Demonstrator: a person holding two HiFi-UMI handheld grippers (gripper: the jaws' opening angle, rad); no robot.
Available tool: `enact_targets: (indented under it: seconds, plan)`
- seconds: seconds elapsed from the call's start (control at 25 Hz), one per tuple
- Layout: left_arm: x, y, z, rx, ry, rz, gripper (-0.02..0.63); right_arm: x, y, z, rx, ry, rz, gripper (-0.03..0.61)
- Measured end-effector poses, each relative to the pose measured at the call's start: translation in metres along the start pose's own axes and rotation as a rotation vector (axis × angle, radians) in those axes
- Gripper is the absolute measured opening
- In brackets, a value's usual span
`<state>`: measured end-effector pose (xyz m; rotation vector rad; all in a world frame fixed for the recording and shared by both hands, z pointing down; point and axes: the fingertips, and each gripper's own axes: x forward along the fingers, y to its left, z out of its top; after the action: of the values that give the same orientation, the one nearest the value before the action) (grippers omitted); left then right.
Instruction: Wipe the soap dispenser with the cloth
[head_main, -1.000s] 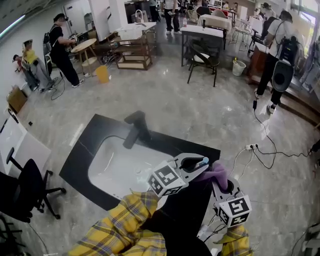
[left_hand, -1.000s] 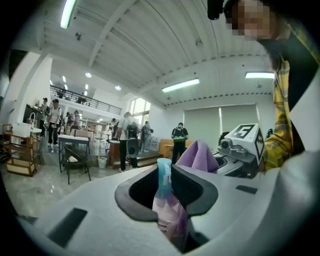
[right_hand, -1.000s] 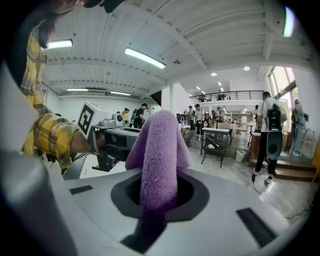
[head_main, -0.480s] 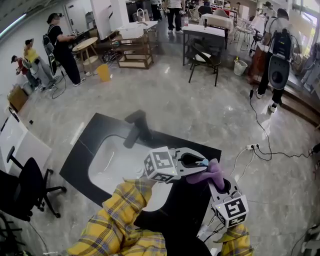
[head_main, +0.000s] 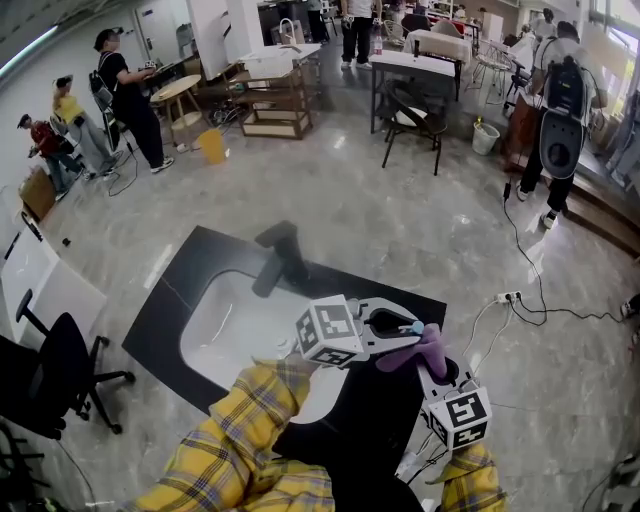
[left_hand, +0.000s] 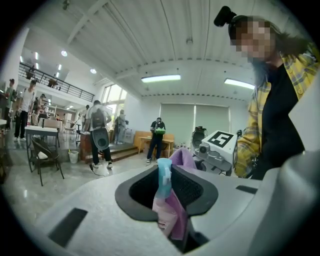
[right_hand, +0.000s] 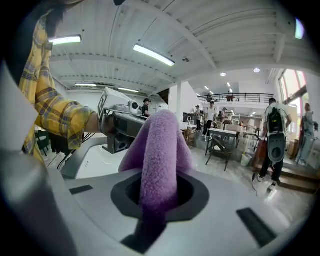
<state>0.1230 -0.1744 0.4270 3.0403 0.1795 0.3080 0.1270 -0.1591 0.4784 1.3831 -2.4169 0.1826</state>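
Observation:
My left gripper (head_main: 410, 333) is shut on a small soap dispenser (left_hand: 166, 212) with a pink body and a light blue pump top (head_main: 413, 326). It hangs over the right end of the black sink counter (head_main: 165, 310). My right gripper (head_main: 437, 368) is shut on a purple cloth (right_hand: 159, 160), which stands up out of its jaws and drapes against the dispenser (head_main: 425, 348). In the left gripper view the cloth (left_hand: 183, 158) shows just behind the bottle. The right gripper view has the cloth laid against the left gripper's front end (right_hand: 121, 125).
A white basin (head_main: 235, 335) with a black faucet (head_main: 277, 255) is set in the counter. A black office chair (head_main: 50, 375) stands at the left. A power strip and cables (head_main: 505, 297) lie on the floor at the right. Several people, tables and chairs fill the far room.
The left gripper has turned, its marker cube swinging left and away from me, while the dispenser stays near the cloth. The right gripper has barely moved.

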Motion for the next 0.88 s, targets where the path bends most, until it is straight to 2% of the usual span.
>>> enact_targets:
  seconds: [0.44,0.88]
  plan:
    - [0.000,0.000,0.000,-0.004,-0.018,0.024,0.072,0.014,0.007,-0.033,0.016,0.072,0.005,0.037]
    - [0.000,0.001,0.000,0.001,-0.029,0.092,0.074,0.023,0.012,-0.065,0.084,0.146,0.006,0.037]
